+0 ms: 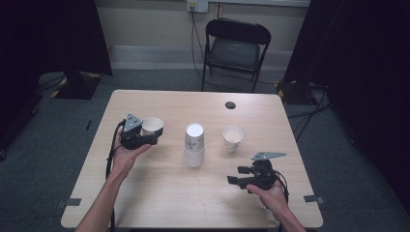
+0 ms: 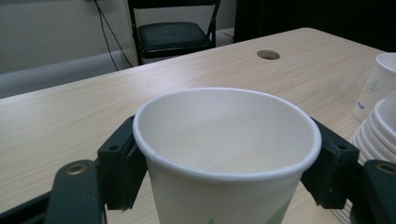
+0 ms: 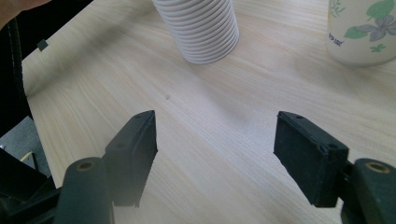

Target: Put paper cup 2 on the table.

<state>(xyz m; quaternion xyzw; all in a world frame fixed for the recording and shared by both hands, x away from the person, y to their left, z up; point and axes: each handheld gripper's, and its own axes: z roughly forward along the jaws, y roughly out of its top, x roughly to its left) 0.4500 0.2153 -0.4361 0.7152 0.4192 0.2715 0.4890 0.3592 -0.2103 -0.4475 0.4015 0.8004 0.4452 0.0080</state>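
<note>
A white paper cup [image 2: 224, 140] with a green print stands upright between my left gripper's [image 2: 226, 163] jaws, whose pads press on its sides just below the rim. In the high view that cup [image 1: 153, 124] and my left gripper [image 1: 152, 133] are at the table's left. A tall stack of paper cups [image 1: 194, 145] stands mid-table, also seen as a ribbed stack [image 3: 201, 28]. A single flower-printed cup [image 1: 232, 137] stands to the right of it. My right gripper [image 1: 237, 176] hovers near the front right, its jaws [image 3: 215, 149] wide apart over bare wood.
The wooden table [image 1: 164, 193] has a round cable hole [image 1: 230, 105] near its far edge. A black folding chair [image 1: 234, 48] stands behind it. Dark curtains hang at both sides. The stack [image 2: 378, 126] is close to the held cup's right.
</note>
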